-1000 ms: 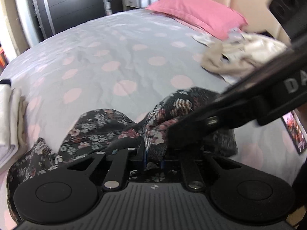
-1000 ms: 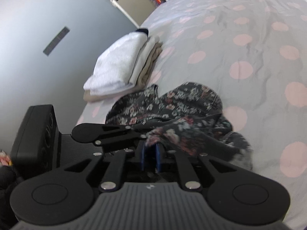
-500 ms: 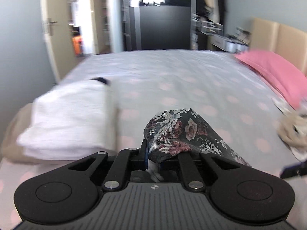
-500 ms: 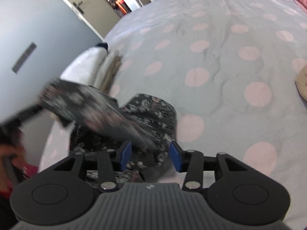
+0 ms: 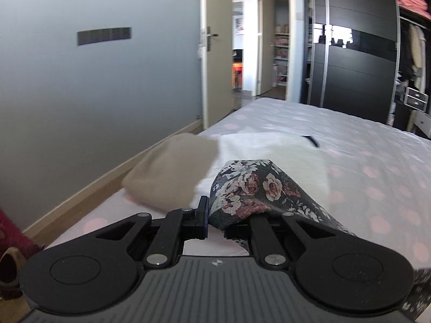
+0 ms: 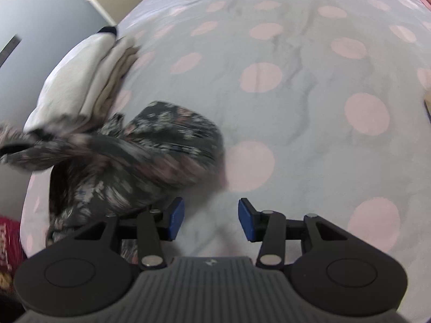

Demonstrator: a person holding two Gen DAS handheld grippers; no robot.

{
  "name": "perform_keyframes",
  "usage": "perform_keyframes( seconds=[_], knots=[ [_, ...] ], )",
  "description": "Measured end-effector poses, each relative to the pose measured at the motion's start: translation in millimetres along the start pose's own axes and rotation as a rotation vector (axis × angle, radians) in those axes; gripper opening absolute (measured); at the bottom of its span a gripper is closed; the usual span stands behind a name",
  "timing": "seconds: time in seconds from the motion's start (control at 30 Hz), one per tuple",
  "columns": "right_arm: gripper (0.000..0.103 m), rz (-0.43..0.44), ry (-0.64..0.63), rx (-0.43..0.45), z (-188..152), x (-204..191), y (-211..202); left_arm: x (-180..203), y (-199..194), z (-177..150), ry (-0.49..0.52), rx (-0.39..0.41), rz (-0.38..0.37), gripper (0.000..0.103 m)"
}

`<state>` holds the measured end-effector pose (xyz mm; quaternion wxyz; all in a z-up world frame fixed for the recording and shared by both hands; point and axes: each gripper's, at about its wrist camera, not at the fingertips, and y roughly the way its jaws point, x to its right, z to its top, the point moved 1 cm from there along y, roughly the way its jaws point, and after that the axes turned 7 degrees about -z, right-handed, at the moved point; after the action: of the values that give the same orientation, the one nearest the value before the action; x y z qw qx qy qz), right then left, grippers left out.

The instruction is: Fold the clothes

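A dark floral garment [image 5: 256, 188] bunches between the fingers of my left gripper [image 5: 229, 219], which is shut on it and holds it above the bed. In the right wrist view the same floral garment [image 6: 150, 150] is blurred, stretched toward the left edge and trailing onto the bedspread. My right gripper [image 6: 211, 222] stands open just right of the cloth, with nothing between its blue pads [image 6: 176, 220]. A folded stack of white and beige clothes [image 5: 242, 156] lies near the bed's edge; the folded stack [image 6: 83, 78] also shows in the right wrist view.
The bed has a grey bedspread with pink dots [image 6: 309, 107]. A grey wall [image 5: 94, 80] and wooden floor [image 5: 80, 196] run left of the bed. An open door [image 5: 218, 62] and dark wardrobe [image 5: 355, 67] stand beyond it. A red item [image 6: 8, 239] sits at the lower left.
My right gripper opened and let go of the floral garment. My left gripper swung left and lifted the cloth, its view turning from the pillow end toward the door.
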<state>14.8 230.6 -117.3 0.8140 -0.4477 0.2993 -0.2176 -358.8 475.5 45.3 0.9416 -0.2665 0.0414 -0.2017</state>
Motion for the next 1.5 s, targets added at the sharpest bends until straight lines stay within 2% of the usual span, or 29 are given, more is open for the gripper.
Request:
perform_keyframes(
  seconds=[0.13,0.4,0.53,0.77,1.03,1.13,1.23,1.3,1.37,1.4,1.5],
  knots=[
    [0.048,-0.014,-0.018,0.036,7,-8,8,-34,-1,-3,-0.026,-0.011,0.085,0.008],
    [0.047,0.003,-0.174,0.095,18,-38,26,-92,-9,-17,-0.099,-0.057,0.250,0.008],
    [0.047,0.087,-0.129,0.079,33,-45,44,-109,-11,-27,-0.113,-0.098,0.307,0.008],
    [0.048,0.189,-0.069,0.036,58,-80,86,-132,3,-48,-0.128,-0.235,0.438,0.008],
    [0.060,0.284,-0.189,0.072,94,-145,104,-156,15,-61,-0.095,-0.346,0.570,0.008],
    [0.065,0.309,-0.268,0.101,104,-169,106,-159,19,-67,-0.090,-0.383,0.574,0.008],
    [0.067,0.278,-0.325,0.120,116,-186,119,-158,21,-68,-0.093,-0.396,0.573,0.008],
    [0.072,0.263,-0.348,0.130,126,-194,130,-158,22,-67,-0.095,-0.396,0.575,0.008],
    [0.081,0.265,-0.358,0.133,133,-198,140,-158,24,-66,-0.092,-0.395,0.578,0.008],
    [0.081,0.267,-0.363,0.135,137,-199,146,-159,25,-66,-0.091,-0.395,0.579,0.008],
    [0.081,0.337,-0.307,0.042,140,-195,167,-162,27,-65,-0.092,-0.388,0.580,0.008]
  ],
)
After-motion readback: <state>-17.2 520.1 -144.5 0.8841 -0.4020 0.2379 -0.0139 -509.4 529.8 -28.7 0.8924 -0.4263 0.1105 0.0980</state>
